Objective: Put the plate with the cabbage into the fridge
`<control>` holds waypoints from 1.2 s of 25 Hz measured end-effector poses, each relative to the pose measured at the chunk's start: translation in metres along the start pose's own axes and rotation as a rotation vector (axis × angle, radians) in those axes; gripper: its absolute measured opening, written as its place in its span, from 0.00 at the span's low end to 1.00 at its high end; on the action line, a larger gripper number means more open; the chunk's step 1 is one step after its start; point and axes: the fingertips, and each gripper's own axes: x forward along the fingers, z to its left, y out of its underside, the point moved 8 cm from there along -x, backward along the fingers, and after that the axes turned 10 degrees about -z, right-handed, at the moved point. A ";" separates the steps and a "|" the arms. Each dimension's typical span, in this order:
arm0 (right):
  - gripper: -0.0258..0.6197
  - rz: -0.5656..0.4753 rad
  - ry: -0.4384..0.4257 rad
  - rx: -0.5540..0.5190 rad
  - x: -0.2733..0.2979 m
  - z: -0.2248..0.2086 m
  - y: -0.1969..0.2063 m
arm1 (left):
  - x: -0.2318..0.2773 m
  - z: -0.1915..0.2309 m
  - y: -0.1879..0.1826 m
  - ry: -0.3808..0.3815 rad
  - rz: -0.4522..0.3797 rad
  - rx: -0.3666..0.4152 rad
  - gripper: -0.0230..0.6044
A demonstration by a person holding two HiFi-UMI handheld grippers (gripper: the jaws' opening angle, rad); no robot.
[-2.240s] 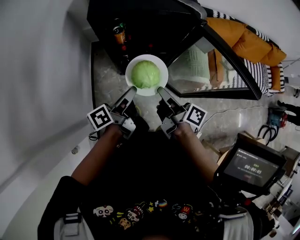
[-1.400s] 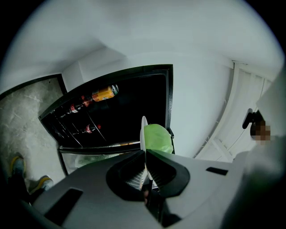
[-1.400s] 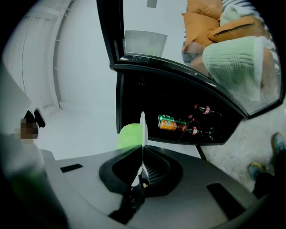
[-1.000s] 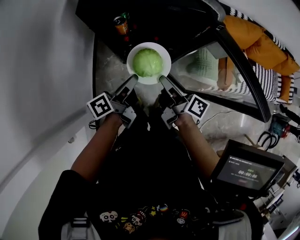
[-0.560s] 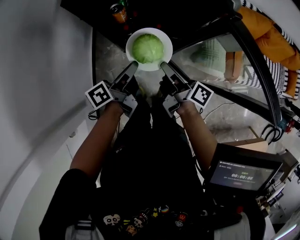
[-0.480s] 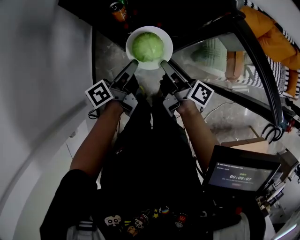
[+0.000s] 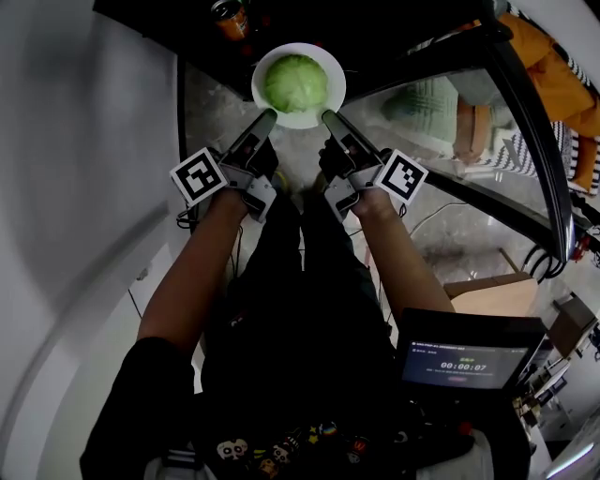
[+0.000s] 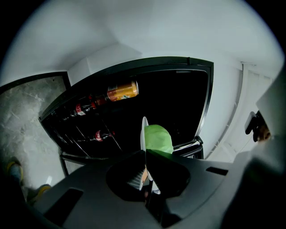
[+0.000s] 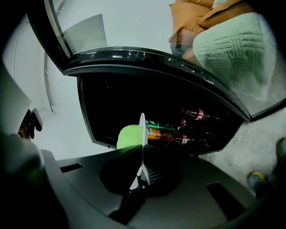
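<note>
A white plate carries a round green cabbage and is held level in front of the dark open fridge. My left gripper is shut on the plate's near-left rim, my right gripper is shut on its near-right rim. In the left gripper view the plate shows edge-on between the jaws with the cabbage to its right. The right gripper view has the plate edge-on and the cabbage to its left.
The fridge's glass door stands swung open to the right. An orange can and dark bottles lie on wire shelves inside. A white wall runs along the left. A screen device sits low right.
Both grippers have carried the plate forward, closer to the fridge opening; the fridge interior fills more of both gripper views. The grip on the rim is unchanged.
</note>
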 end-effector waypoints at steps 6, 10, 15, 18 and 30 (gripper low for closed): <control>0.06 0.006 0.015 0.008 0.000 -0.003 -0.001 | 0.000 0.001 0.002 -0.022 -0.003 -0.014 0.05; 0.06 0.005 0.018 0.022 -0.001 -0.004 0.000 | -0.002 0.000 0.003 -0.032 -0.009 -0.010 0.05; 0.06 0.003 0.020 0.034 0.001 -0.005 0.000 | 0.000 0.001 0.003 -0.032 -0.018 -0.009 0.05; 0.06 0.003 0.029 0.047 0.001 -0.006 0.001 | 0.001 0.001 0.003 -0.038 -0.021 -0.018 0.05; 0.06 0.000 0.049 0.070 0.001 -0.012 0.003 | 0.001 0.003 0.004 -0.074 -0.012 -0.029 0.05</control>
